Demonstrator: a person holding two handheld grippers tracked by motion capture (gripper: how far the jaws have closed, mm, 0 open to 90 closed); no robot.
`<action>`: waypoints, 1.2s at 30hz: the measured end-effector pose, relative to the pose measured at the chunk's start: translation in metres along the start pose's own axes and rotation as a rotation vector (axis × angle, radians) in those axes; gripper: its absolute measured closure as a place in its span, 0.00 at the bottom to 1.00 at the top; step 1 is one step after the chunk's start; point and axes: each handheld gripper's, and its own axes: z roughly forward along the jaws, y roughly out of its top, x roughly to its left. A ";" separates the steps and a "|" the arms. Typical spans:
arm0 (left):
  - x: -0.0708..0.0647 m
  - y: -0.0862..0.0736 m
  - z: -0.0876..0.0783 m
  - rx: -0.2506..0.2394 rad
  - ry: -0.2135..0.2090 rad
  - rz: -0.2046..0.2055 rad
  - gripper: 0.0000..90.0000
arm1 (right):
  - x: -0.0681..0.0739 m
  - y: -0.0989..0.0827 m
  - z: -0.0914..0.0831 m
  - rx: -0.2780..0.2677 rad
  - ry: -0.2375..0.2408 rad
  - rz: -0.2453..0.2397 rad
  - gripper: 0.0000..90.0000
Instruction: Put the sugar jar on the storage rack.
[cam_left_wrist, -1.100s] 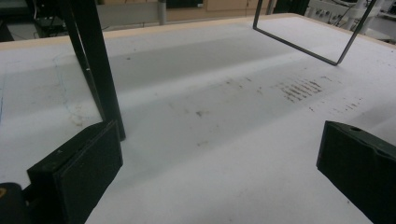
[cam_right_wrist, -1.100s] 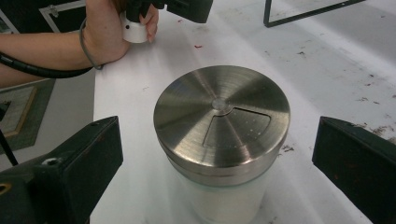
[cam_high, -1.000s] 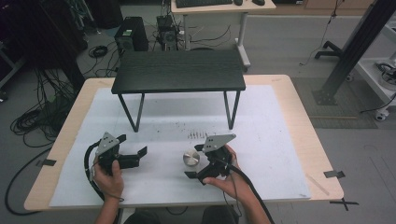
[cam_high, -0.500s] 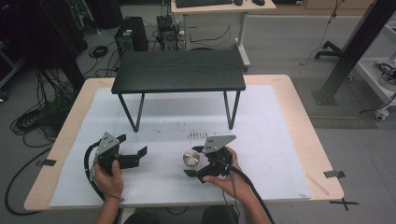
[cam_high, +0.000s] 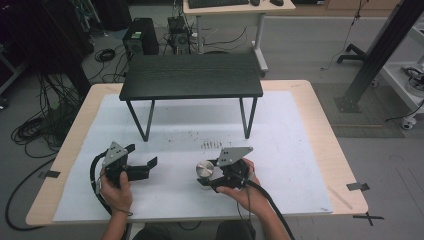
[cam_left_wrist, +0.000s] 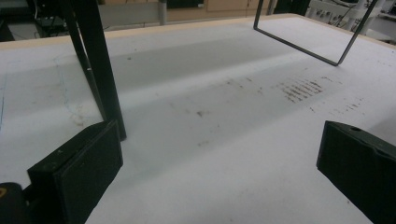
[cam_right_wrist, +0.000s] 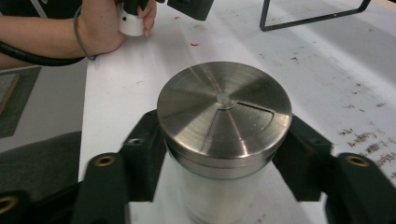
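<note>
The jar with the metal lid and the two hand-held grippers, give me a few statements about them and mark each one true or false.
1. The right hand-held gripper is clamped on the jar just below its metal lid; its jaws have just been closing on it. True.
2. The left hand-held gripper holds a second jar. False: its jaws stand open with nothing between them.
3. The jar stands upright on the white table cover. True.
4. The jar sits on top of the black shelf. False: it stands on the table, in front of the shelf.
5. The metal lid is off the jar. False: it sits on the jar.
</note>
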 end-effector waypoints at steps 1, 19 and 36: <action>0.000 0.000 0.000 0.000 0.000 0.000 0.01 | 0.000 0.000 0.000 0.000 0.000 0.000 0.47; 0.000 0.000 0.000 -0.001 -0.001 0.000 0.01 | 0.001 0.000 0.000 0.000 -0.013 -0.015 0.48; 0.000 0.000 0.000 0.001 -0.002 0.001 0.01 | 0.001 0.000 0.000 0.002 -0.009 -0.019 0.48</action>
